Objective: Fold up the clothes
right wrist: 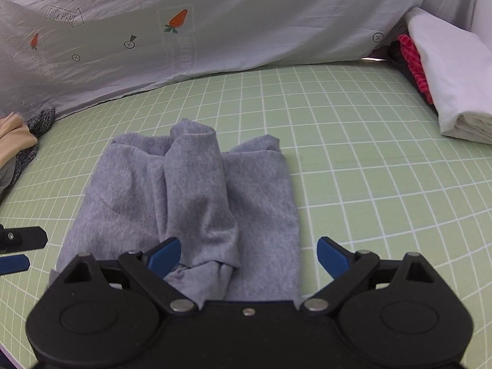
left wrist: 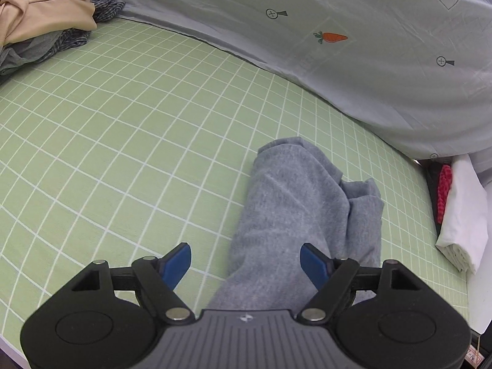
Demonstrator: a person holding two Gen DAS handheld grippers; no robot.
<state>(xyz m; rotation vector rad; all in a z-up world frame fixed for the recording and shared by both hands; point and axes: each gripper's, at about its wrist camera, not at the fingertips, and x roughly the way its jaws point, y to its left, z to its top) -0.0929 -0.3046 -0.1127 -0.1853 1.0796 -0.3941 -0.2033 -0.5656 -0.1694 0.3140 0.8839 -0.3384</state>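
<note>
Right wrist view: the folded grey garment (right wrist: pixel 190 203) lies on the green checked bed sheet (right wrist: pixel 369 160), long axis running near to far, under both gaping, empty tools (right wrist: pixel 249 256) (left wrist: pixel 246 264).

Under your left gripper (left wrist: pixel 244 250) and spreading away ahead and to its left, you have a pale green sheet (left wrist: pixel 123 153) crossed by thin white grid lines. Beyond it, ahead and to the right, a rumpled light grey quilt (left wrist: pixel 369 77) lies on the sheet's far edge. You can see an orange carrot print (left wrist: pixel 331 37) on it and small crossed-circle marks (left wrist: pixel 271 13). Ahead-left of your right gripper (right wrist: pixel 247 243), the quilt carries an arrow label (right wrist: pixel 64 16).
</note>
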